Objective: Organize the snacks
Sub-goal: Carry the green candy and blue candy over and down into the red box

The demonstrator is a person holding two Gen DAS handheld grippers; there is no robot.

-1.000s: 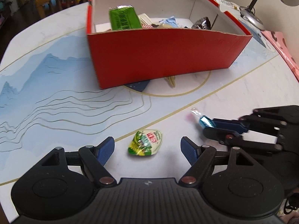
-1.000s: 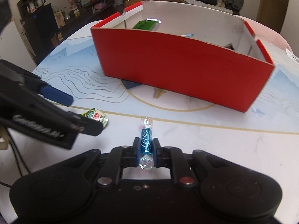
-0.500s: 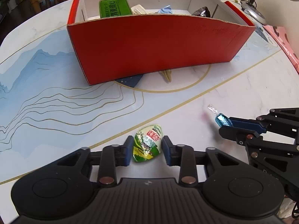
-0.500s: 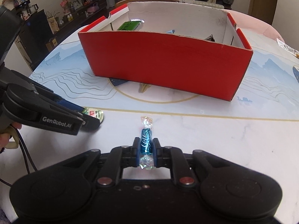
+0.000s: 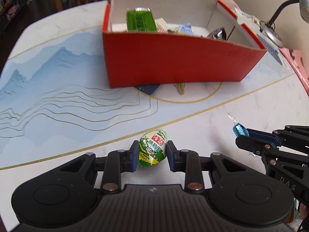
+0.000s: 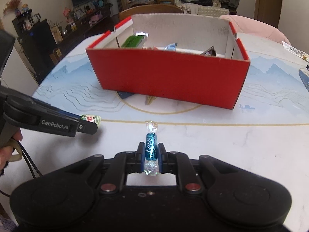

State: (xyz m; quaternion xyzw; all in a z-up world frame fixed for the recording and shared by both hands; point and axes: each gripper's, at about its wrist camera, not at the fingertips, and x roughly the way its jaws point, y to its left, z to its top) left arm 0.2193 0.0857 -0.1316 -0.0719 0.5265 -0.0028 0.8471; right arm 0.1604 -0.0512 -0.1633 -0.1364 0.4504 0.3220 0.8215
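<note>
left gripper (image 5: 152,152), bottom centre of its frame, clamps the green snack pouch (image 5: 152,149); right gripper (image 6: 151,154) pinches the blue candy (image 6: 150,145). red box (image 6: 168,77) sits mid-frame beyond both.

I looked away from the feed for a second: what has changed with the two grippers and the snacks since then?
The left gripper was open around the green egg-shaped snack lying on the table; it has closed on it and holds it. The right gripper stays shut on the blue wrapped candy, as before. The red box and the snacks inside look unchanged.
</note>
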